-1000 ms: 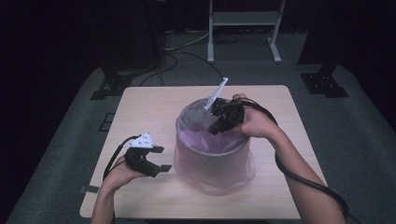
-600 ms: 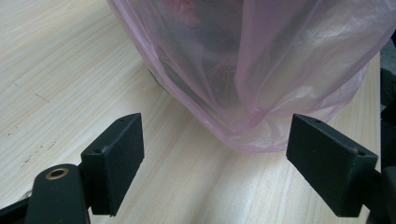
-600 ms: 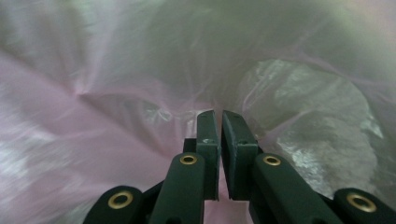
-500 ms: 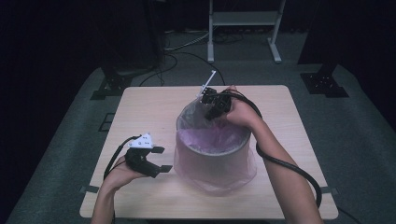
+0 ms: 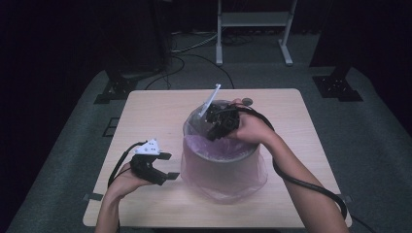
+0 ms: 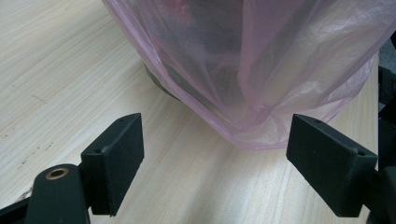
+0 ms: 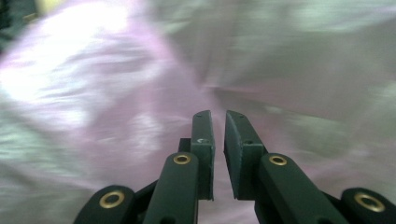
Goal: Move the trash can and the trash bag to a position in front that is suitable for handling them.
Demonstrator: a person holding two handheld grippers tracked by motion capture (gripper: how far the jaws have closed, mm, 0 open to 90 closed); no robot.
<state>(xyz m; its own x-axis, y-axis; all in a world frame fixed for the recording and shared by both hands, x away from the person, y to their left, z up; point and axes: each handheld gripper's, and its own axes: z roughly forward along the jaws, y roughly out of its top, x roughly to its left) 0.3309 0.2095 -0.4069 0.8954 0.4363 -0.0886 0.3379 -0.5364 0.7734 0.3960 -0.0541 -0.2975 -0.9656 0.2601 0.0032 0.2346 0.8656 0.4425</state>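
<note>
A round bin (image 5: 218,167) lined with a thin pink bag (image 5: 221,145) stands mid-table. My right gripper (image 5: 214,134) is held over the bin's mouth and points down into the liner. Its jaws have just been opening: in the right gripper view the right gripper (image 7: 218,116) shows a narrow gap with nothing between the pads, and blurred pink bag (image 7: 93,93) beyond. My left gripper (image 5: 170,166) rests on the table just left of the bin, open wide. In the left gripper view the left gripper (image 6: 217,135) faces the bag's loose skirt (image 6: 261,93) without touching it.
The wooden table (image 5: 155,111) has bare room left of and behind the bin. A small round disc (image 5: 248,101) lies behind the bin. The right gripper's cable (image 5: 301,182) trails along the forearm. A metal stand (image 5: 252,19) and cables are on the floor beyond.
My right gripper went to the bin's far rim, then came back and down over the opening. The left gripper has stayed still.
</note>
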